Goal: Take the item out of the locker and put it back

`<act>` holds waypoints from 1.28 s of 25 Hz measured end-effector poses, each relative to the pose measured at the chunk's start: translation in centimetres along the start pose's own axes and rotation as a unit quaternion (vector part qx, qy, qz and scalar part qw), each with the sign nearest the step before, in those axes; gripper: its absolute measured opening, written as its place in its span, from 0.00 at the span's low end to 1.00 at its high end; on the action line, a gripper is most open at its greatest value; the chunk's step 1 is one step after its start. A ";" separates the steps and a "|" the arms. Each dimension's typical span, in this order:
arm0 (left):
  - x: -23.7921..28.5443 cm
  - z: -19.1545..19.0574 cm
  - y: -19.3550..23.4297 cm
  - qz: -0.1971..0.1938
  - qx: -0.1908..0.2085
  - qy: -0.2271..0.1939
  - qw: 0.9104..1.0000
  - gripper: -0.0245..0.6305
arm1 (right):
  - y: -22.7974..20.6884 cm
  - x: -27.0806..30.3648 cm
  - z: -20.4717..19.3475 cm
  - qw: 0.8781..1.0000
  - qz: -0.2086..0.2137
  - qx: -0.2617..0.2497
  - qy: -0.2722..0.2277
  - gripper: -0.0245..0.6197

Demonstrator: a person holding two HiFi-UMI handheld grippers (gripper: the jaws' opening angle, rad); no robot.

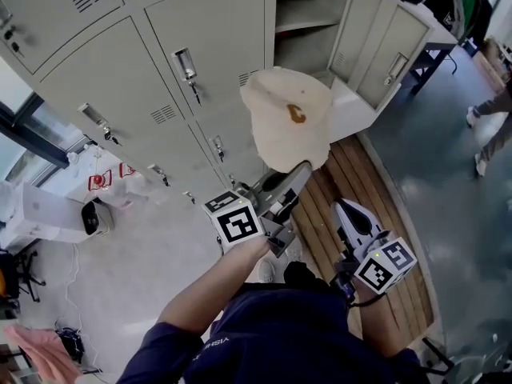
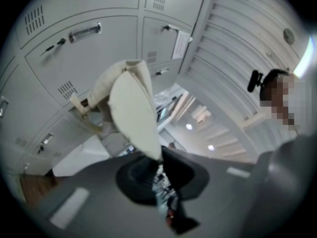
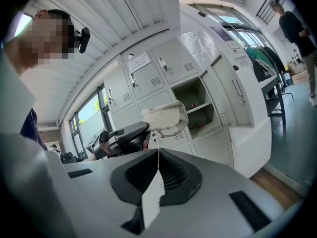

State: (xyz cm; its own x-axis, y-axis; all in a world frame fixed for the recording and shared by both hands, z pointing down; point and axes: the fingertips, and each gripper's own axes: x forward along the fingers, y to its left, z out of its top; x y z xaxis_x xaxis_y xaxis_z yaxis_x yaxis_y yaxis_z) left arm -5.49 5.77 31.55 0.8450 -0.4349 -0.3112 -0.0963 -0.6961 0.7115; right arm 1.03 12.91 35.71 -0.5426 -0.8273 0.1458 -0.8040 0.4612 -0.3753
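A cream cap with a small orange mark hangs in the air in front of the lockers. My left gripper is shut on its lower edge. In the left gripper view the cap rises from between the pads of that gripper. My right gripper is lower and to the right, shut with nothing in it; its pads meet in a thin line. The open locker compartment is above the cap, its door swung to the right. From the right gripper view, the cap is in front of that compartment.
Shut grey locker doors fill the wall to the left. A wooden slatted bench lies under the grippers. White bags sit on the floor at left. Another person's legs are at the right edge.
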 end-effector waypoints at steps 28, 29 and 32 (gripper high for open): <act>-2.3 -3.3 -7.3 -0.013 0.023 0.018 0.999 0.07 | 3.0 -4.7 2.0 0.999 0.044 -0.018 -0.025 0.05; -2.0 -3.3 -7.1 -0.011 0.024 0.019 0.999 0.07 | 2.7 -4.6 2.1 0.999 0.044 -0.018 -0.024 0.05; -1.1 -3.4 -6.5 -0.006 0.025 0.016 1.000 0.07 | 1.7 -4.6 2.4 0.999 0.047 -0.017 -0.021 0.05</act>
State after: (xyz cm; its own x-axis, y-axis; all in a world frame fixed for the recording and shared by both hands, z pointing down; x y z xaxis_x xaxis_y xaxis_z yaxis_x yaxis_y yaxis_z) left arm -3.99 12.70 29.38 0.8629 -0.4084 -0.2978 -0.1116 -0.7286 0.6758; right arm 2.76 16.71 32.23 -0.6063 -0.7920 0.0715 -0.7578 0.5481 -0.3541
